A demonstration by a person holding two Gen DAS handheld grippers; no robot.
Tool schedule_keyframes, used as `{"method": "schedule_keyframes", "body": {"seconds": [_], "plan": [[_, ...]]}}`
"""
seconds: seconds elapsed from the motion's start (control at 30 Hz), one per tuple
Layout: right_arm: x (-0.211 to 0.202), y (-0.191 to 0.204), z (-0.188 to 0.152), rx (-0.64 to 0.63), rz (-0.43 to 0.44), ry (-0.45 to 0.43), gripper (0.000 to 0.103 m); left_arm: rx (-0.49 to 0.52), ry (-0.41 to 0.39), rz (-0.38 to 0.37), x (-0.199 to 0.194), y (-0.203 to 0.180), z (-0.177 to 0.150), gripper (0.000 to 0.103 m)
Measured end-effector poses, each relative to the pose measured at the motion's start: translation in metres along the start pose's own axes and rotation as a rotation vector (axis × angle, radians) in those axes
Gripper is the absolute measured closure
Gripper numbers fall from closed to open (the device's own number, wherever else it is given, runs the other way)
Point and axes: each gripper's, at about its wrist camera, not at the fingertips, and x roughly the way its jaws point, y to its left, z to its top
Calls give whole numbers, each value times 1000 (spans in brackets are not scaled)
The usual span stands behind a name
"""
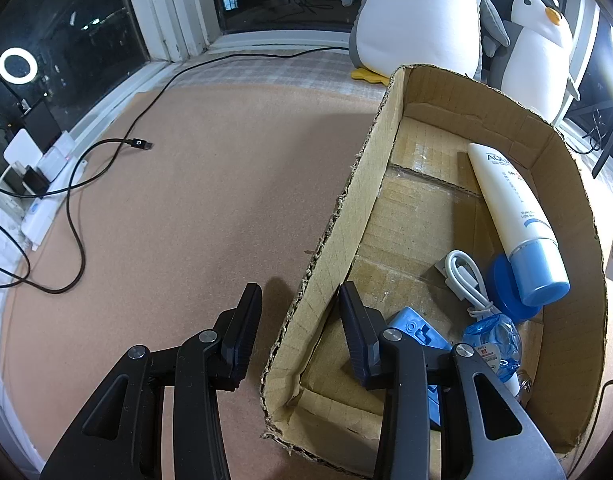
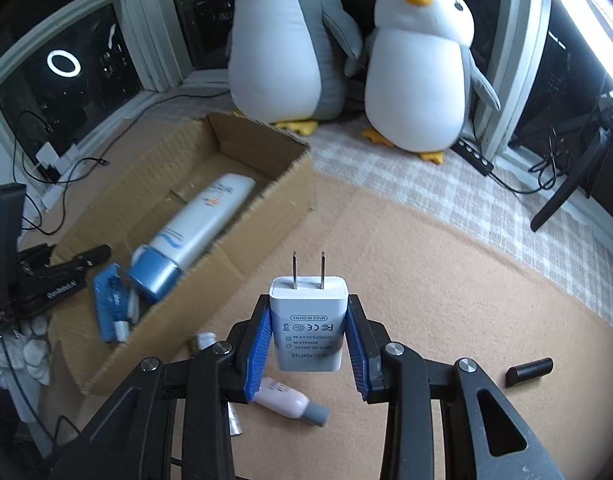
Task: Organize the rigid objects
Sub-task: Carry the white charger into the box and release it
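Note:
A cardboard box point(image 1: 574, 208) point(image 2: 262, 136) lies on the brown mat. Inside are a white tube with a blue cap point(image 1: 514, 220) point(image 2: 194, 228), a white cable point(image 1: 466, 280), a blue case point(image 1: 414, 326) and a small clear blue bottle point(image 1: 496, 340). My left gripper point(image 1: 302, 300) is open and straddles the box's left wall, one finger inside, one outside. My right gripper point(image 2: 308, 316) is shut on a white AC adapter plug point(image 2: 308, 320), prongs pointing forward, held above the mat to the right of the box. The left gripper point(image 2: 66, 272) shows at the box's near-left corner.
On the mat lie a pink bottle with a grey cap point(image 2: 290, 402), a dark cylinder point(image 2: 530, 372) and a small white item point(image 2: 204, 338). Two plush penguins point(image 2: 418, 72) sit behind the box. A black cable point(image 1: 138, 144) and power strip point(image 1: 42, 184) lie at the left.

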Motion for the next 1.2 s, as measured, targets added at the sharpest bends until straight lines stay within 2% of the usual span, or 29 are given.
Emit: {"method": "schedule_keyframes", "body": {"seconds": [0.33,0.57,0.73,1.2], "plan": [[-20,32,25,-9,49,-73,71,-2,0,-2,0,-1,0,65],[-16,49,45,-6,80,-109,71,-3,0,-4,1,-1,1,65],[-2,54,52,13,106,-94,71,-4,0,-4,1,-2,2,65],[35,57,62,-11,60,-50,71,-3,0,-3,2,-2,2,65]]}}
